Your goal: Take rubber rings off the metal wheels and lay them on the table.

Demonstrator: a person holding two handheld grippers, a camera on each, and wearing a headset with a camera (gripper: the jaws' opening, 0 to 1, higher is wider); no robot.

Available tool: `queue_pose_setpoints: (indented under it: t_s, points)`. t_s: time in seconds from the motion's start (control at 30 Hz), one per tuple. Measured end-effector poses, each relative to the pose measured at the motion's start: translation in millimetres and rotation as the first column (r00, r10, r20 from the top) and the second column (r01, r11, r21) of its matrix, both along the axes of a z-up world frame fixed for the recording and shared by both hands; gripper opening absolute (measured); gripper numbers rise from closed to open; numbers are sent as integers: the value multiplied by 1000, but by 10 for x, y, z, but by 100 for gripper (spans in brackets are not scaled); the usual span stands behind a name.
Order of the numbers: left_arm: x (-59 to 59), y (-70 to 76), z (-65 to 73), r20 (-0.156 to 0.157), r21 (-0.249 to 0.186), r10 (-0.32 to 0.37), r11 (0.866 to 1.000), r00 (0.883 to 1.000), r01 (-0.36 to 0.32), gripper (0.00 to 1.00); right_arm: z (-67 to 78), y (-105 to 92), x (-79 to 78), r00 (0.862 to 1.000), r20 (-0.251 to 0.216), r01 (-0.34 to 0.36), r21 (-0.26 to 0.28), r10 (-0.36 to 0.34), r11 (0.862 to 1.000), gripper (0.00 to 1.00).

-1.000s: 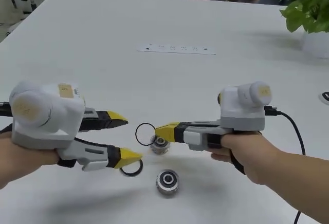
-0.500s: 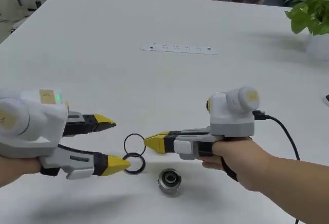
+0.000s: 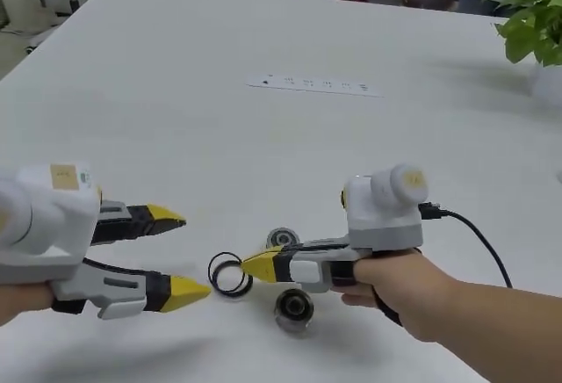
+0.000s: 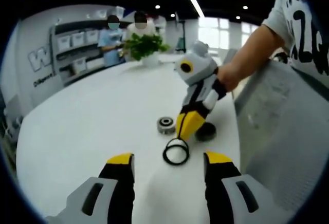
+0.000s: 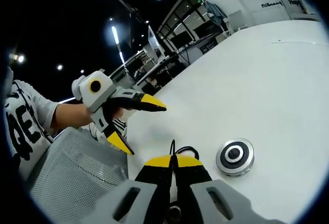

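Right claw is pinched shut on a ring, low over the tabletop, beside another ring already down. Left claw is open and empty. You're likely at lay-down: open the right, then take a wheel.

Two thin black rubber rings overlap near the left of the white table, one pinched at the right gripper tips. Two round metal wheels sit right of them. The silver far wheel lies just beyond, and the darker near wheel lies closer.
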State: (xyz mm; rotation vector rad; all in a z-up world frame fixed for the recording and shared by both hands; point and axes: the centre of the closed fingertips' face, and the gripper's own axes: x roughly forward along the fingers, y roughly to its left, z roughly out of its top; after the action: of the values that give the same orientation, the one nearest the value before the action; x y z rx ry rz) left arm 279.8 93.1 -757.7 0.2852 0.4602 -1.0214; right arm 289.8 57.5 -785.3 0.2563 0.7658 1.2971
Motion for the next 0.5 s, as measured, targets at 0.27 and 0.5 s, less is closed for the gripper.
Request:
queue_pose_setpoints:
  t_s: [0.27, 0.5]
  points:
    - [-9, -3, -17, -6, 1, 2, 1000, 1000, -2, 55, -77, -52, 31, 1000, 0, 23, -28, -23, 999, 0]
    - [-22, -22, -23, -12, 1, -1, 1000, 1000, 1, 55, -125, -79, 59, 999, -13, 45, -42, -46, 998, 2]
